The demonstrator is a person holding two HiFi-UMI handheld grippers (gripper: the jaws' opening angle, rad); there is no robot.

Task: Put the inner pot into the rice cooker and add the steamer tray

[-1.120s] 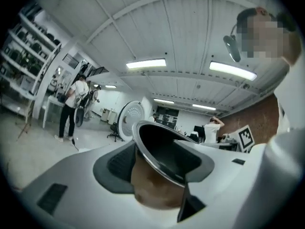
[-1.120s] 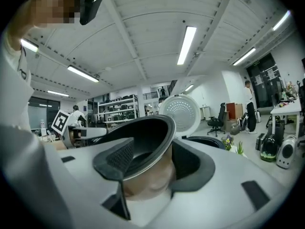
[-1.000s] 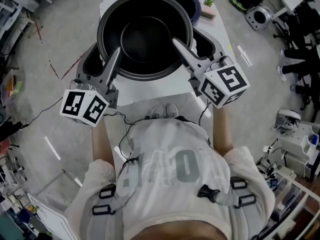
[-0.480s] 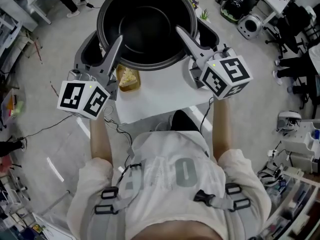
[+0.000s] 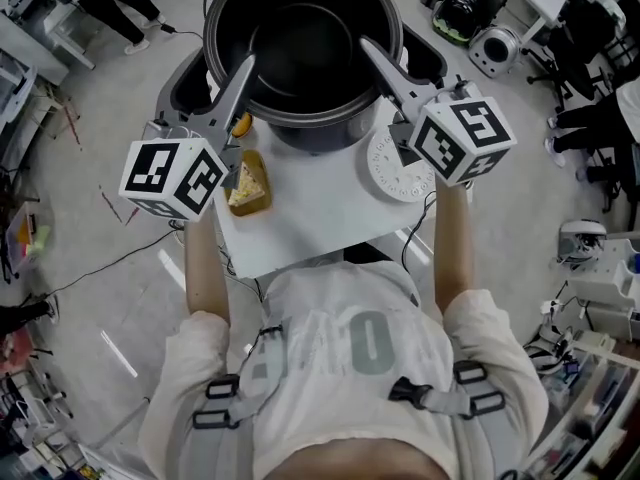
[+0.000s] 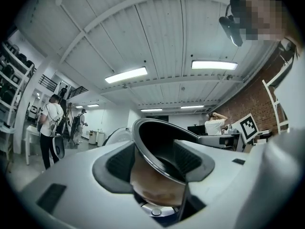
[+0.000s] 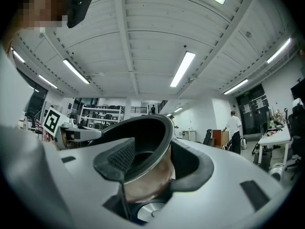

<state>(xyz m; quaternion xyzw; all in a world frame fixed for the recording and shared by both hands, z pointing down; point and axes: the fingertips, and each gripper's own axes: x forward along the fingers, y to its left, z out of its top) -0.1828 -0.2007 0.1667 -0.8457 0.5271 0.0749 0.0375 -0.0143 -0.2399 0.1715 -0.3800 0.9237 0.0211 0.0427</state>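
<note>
Head view first: the white table [image 5: 300, 218] fills the middle, and the dark inner pot [image 5: 300, 38] is up in the air over its far edge, carried from both sides. The left gripper [image 5: 215, 68] clamps the pot's left rim and the right gripper [image 5: 400, 53] clamps the right rim, each with one jaw inside the pot and one outside. The pale, perforated steamer tray [image 5: 385, 168] lies at the table's right edge, and a small yellowish container [image 5: 250, 183] sits near the left edge.

Over to the left gripper view: the left gripper [image 6: 155, 161] has its pads pressed on the pot [image 6: 152, 175] wall. The right gripper view shows the right gripper [image 7: 155, 163] gripping the pot [image 7: 147, 175] the same way. Both also catch, below the pot, what looks like the rice cooker [image 6: 152, 212]: a silver plate with a small knob, ringed in dark blue [image 7: 151, 213]. The head view hides that completely.

A second ago the pot sat lower in the picture and covered the table, with no tray or container showing. Now it's further up the picture and both are uncovered.

The right gripper's marker cube cuts off part of the tray, the pot hides the table's far edge, and what's in the container is hard to make out.
</note>
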